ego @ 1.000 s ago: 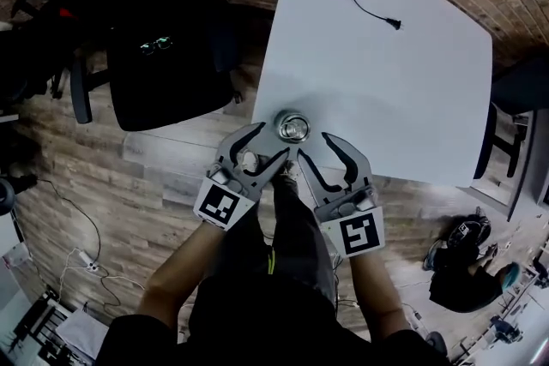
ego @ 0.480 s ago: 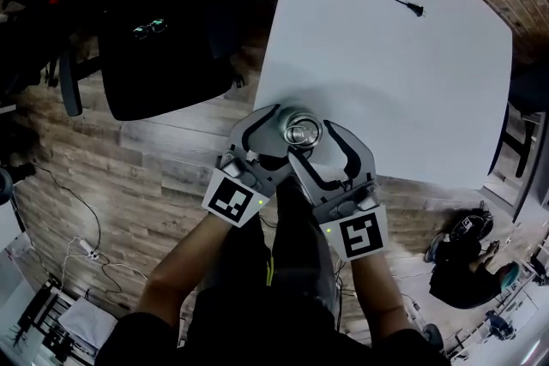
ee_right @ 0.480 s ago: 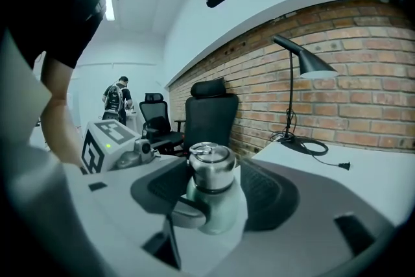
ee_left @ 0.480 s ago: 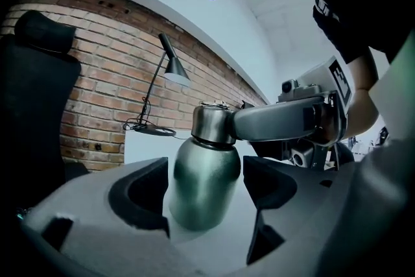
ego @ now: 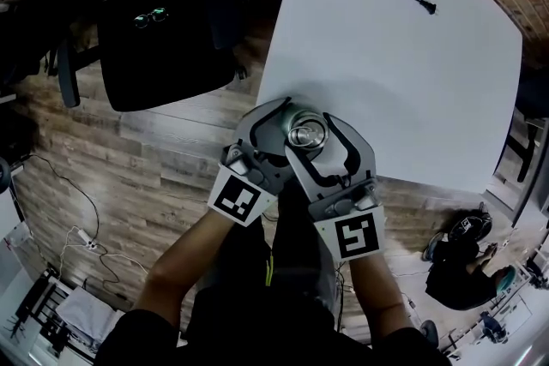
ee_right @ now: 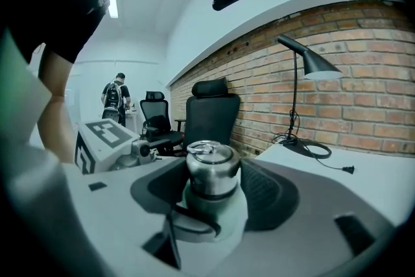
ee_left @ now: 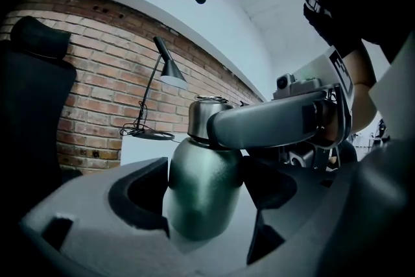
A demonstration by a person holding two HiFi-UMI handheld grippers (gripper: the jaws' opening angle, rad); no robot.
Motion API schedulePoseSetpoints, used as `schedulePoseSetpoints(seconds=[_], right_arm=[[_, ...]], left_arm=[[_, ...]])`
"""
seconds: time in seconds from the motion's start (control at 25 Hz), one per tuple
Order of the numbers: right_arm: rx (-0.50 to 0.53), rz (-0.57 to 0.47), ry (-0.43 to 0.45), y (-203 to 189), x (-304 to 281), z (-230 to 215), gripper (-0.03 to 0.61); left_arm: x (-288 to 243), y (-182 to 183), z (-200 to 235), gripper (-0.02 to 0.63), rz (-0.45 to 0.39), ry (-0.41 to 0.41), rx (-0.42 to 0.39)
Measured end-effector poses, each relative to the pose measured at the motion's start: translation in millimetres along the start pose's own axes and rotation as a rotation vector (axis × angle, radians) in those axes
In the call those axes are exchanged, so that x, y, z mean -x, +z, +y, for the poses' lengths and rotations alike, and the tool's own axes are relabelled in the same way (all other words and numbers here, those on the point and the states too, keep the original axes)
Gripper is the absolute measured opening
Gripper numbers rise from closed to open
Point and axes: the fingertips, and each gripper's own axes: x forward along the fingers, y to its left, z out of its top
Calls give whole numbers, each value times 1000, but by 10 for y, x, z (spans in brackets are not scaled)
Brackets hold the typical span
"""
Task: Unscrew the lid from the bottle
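Change since a second ago: both sets of jaws sat short of the bottle [ee_left: 202,188], on my side of it. Now they reach round it from either side. The bottle itself has not shifted from its corner of the table [ego: 403,73].
Left gripper [ego: 290,131]: its jaws have just been opening and now stand wide, with the bottle's green body between them. I see a gap at the right-hand pad. The body sits close to the other pad, and I can't tell if it touches.
Right gripper [ego: 310,137]: its jaws have also just been opening and stand apart. It sits higher than the left one, level with the lid [ee_right: 209,165], which stands between the pads with space on both sides.
Crossing: from the left gripper view, one right-gripper finger runs across the front of the bottle at the base of the lid.
Bottle: upright at the near left corner of the white table, close to the edge.
Lid: silver, on the bottle, with a small ring [ee_right: 202,148] lying flat on top.
Inside the bottle: closed, so I can't see any contents.
Table, far end: a black desk lamp [ee_right: 316,61] with its round base and a loose plug lead [ego: 426,9], well apart from the bottle.
Around: a black office chair [ego: 163,56] on the wooden floor [ego: 111,150] left of the table, with a brick wall [ee_right: 363,87] behind.
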Motion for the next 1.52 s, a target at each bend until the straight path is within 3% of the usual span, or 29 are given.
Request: schedulePoseSetpoints(seconds=[0.28, 0.44, 0.56, 0.84, 0.96, 1.52], right_arm=[[3, -19, 7, 27, -2, 1, 255], [37, -23, 62, 27, 11, 31, 259], [95, -19, 162, 20, 22, 54, 259], [159, 11, 496, 3, 47, 90, 261], [157, 25, 565, 9, 30, 96, 261], [75, -51, 403, 52, 78, 23, 287]], left_arm=[[2, 0, -14, 345, 3, -5, -15], [16, 14, -26, 345, -2, -14, -23], [13, 6, -30, 345, 2, -19, -16], [-8, 0, -43, 345, 8, -38, -25], [-5, -6, -35, 345, 12, -36, -19], [-12, -11, -31, 345, 16, -32, -25]])
